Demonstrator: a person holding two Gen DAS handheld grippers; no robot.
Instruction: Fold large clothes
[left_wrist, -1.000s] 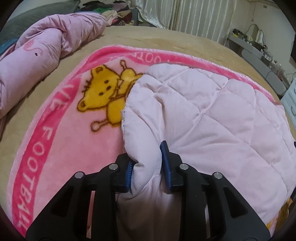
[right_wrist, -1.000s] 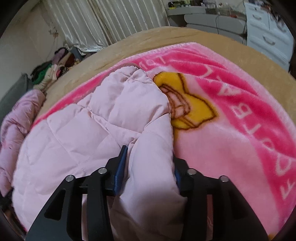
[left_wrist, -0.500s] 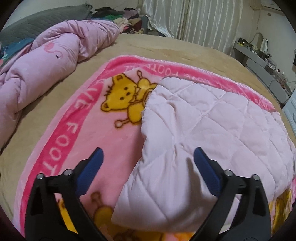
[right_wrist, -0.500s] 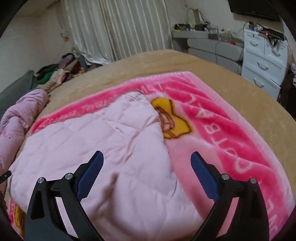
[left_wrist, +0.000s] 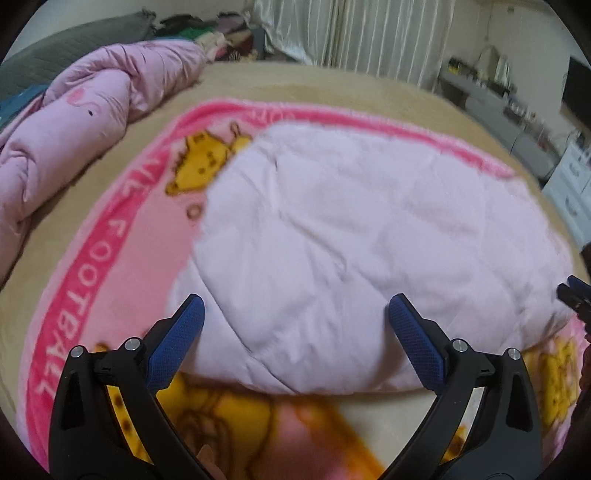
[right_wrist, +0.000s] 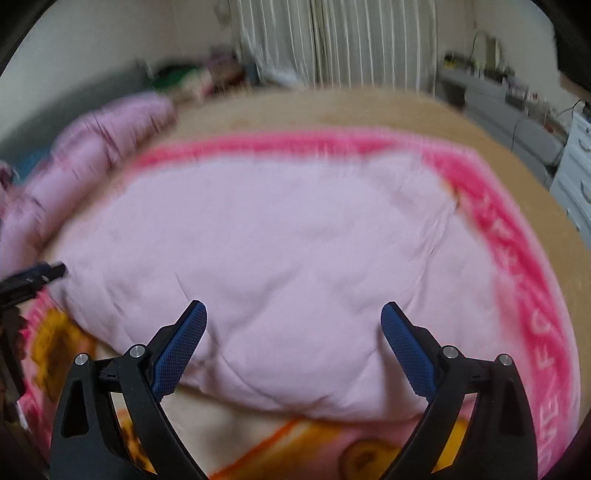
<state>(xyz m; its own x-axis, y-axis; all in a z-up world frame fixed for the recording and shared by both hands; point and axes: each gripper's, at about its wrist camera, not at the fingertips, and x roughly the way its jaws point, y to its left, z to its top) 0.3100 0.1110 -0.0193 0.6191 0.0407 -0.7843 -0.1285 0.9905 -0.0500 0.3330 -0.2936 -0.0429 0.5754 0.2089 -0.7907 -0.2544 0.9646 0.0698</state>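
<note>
left gripper (left_wrist: 295, 310) spread wide, nothing between pads; right gripper (right_wrist: 293, 314) same, jaws just opened off fabric. pale pink quilted garment (left_wrist: 351, 236) lies folded ahead of both tools, near edge just below fingertips, resting on pink cartoon blanket (left_wrist: 85, 280) over tan bed (left_wrist: 332, 88). reads as release step, one fold laid down. next move likely: pick fresh edge or corners for another fold, both tools aligned before lifting; padding is thick, needs deep bite. bunched pink duvet (left_wrist: 74, 122) far left of tools, not involved.
</note>
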